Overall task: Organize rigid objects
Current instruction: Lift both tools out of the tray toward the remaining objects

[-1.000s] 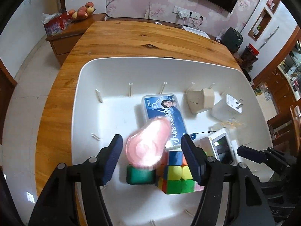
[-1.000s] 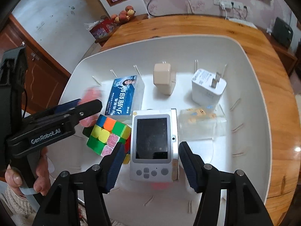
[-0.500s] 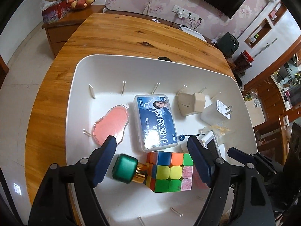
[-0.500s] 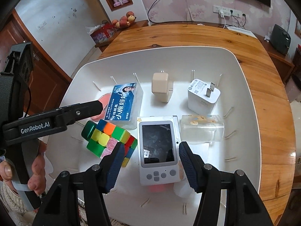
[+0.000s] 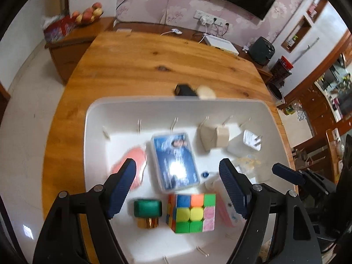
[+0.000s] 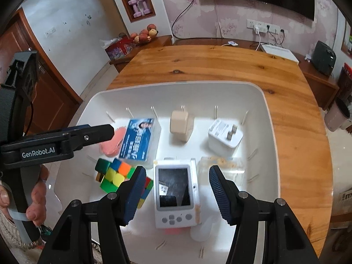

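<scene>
1. the left gripper [image 5: 178, 184] hangs above the near left part of a large white plastic tray [image 5: 96, 118], jaws spread and empty; the blue-labelled clear plastic card box [image 5: 175, 161] lies on the tray floor below the gap, and a flat pink oval piece [image 5: 134, 160] lies beside the left finger.
2. the right gripper [image 6: 177, 190] hovers over the near middle of the tray [image 6: 267, 118], jaws apart and gripping nothing; the white handheld game console [image 6: 175, 192] lies flat beneath them.
3. the tray sits on a round wooden table [image 6: 220, 63] and holds everything: one multicoloured puzzle cube [image 5: 191, 212] near the front, one green-capped gold-necked small bottle [image 5: 147, 209] lying just left of it, one beige plug adapter [image 6: 180, 125] and one white plug charger [image 6: 224, 137] along the far row, and one clear plastic packet [image 6: 222, 166] right of the console.
4. a person's hand [image 6: 36, 200] grips the left gripper's handle at the left edge of the right wrist view.
5. count: two grippers, one tray, eight items inside it.
</scene>
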A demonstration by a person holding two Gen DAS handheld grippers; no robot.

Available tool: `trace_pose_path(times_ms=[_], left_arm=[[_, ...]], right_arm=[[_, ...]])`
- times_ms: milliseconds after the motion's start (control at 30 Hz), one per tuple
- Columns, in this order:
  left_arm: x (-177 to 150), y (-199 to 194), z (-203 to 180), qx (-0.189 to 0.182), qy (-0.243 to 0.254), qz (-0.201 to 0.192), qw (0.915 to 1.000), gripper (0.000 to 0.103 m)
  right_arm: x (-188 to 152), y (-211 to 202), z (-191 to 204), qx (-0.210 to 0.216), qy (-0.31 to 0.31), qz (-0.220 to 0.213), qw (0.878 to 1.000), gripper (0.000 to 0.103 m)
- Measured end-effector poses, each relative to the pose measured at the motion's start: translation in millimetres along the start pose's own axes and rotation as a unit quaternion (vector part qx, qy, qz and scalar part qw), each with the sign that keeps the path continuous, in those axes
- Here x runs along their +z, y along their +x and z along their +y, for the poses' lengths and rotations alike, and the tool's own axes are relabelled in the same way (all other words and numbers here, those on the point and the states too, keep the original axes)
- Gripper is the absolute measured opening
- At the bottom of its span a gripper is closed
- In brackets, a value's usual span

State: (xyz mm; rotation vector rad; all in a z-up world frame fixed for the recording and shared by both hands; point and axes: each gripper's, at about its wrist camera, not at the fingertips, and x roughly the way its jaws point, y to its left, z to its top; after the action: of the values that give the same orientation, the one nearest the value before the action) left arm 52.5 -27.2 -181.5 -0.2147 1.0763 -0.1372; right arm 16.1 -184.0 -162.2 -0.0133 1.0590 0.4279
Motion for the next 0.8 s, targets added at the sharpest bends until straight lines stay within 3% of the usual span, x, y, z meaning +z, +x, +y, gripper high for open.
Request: trace_pose_path(times_ms=[167,400,567,800], left_arm=[[38.0,-0.9,-11.7,0.011,0.046,0.000,0.9989,0.080],[92.7,25.5,-30.1,0.037,0.145,0.022,0.9885,0.080],[124.1,55.6,-31.1,0.059,0.193,0.045,0.9784,0.080],[151.3,96.5,-12.7,0.072,0.203,0.086,0.9727,0.080]], right_arm=[[35.1,-9.3,-7.0,0.006,-0.002,-0.004,1.000,0.060],[99.1,-8.1,-23.9,-0.027,-0.003,0.001,1.000,0.060],[138.8,18.2,-32.2,-0.045,-0.002,0.030,0.999,0.060],[187.3,71.2,-50.8,-0.048,0.050,0.090,0.994,0.060]])
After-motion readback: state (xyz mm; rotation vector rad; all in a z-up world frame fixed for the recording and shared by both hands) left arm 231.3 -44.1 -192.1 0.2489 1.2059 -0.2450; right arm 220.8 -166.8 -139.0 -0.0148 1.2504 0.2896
